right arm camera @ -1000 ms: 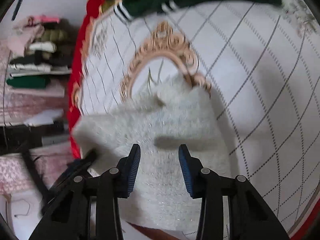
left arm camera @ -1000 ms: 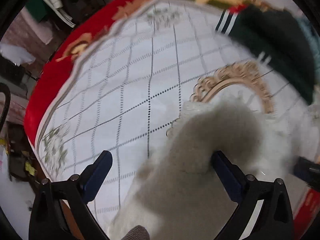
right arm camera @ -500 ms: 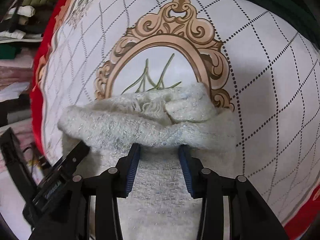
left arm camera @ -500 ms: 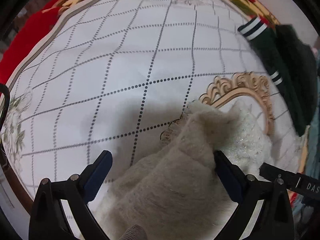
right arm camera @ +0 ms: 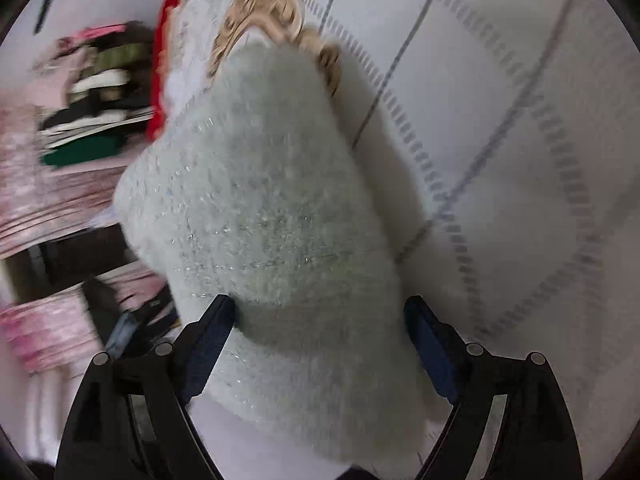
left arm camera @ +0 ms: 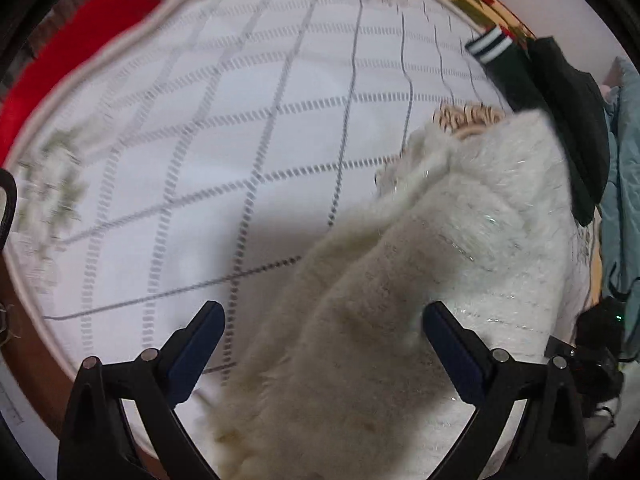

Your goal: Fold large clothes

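- Two grippers, both with jaws spread wide, neither clamped on anything.
- left gripper [left arm camera: 323,338]: blue-padded fingers [left arm camera: 195,354] apart; the fluffy white sweater [left arm camera: 420,280] lies bunched in the gap and off to the right side, no pinch on it.
- right gripper [right arm camera: 318,330]: fingers [right arm camera: 210,340] wide either side of the sweater [right arm camera: 260,208]; the left pad sits right at the fabric edge, can't tell if it touches.
- Sweater is a rounded, folded-over bundle with glittery threads, resting on the bedspread [left arm camera: 220,140], near its front edge in both views.
- Bedspread: white, dotted grey grid lines, red border [left arm camera: 72,40] at the rim; motion blur smears the pattern.
- Gold ornate frame print [right arm camera: 272,8] on the bedspread pokes out just beyond the sweater's far end.
- Farther back, dark green garment [left arm camera: 508,68] with white-striped cuff lies on the bedspread, black clothing [left arm camera: 576,120] beside it, apart from the sweater.
- Teal-grey fabric [left arm camera: 624,184] at far right edge of the left wrist view.
- Right wrist view, off the bed to the left: stack of folded clothes [right arm camera: 92,104], pink, olive, white, green; blurred.
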The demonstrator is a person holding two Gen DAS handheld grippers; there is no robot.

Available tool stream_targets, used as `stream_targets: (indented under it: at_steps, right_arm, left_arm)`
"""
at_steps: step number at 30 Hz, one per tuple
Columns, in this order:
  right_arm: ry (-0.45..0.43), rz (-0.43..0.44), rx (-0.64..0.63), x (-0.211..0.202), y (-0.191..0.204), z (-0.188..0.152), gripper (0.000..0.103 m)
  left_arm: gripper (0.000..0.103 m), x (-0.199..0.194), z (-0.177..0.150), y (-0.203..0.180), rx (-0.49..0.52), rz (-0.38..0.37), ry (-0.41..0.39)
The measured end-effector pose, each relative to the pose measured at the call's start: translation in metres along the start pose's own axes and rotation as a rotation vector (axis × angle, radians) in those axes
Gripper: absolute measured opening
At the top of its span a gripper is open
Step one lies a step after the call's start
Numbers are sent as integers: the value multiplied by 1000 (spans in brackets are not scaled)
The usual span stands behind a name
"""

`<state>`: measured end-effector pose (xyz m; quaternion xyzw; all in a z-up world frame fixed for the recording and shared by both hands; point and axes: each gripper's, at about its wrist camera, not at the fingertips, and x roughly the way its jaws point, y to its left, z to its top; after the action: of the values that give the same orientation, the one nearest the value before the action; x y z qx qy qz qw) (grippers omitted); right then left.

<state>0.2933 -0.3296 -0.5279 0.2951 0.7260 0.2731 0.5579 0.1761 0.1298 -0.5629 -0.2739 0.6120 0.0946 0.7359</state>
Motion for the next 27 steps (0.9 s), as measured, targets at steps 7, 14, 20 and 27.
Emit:
stream_targets:
  at_steps: [7,14,20,27]
  right_arm:
    - [-11,223,3,7,5,6,56]
    - [14,95,-83,14,5,8,98]
    - [-17,192,-80,27,24,7,63]
    - [-55,273,-8,21,39,-7,48]
  left_arm:
    - [100,3,11,1,31,-34,-24]
    - [100,13,16,2,63,-143,15]
    - [33,-5,22,-6,141,-126,-60]
    - [14,-37,31,-6,194,-124,-78]
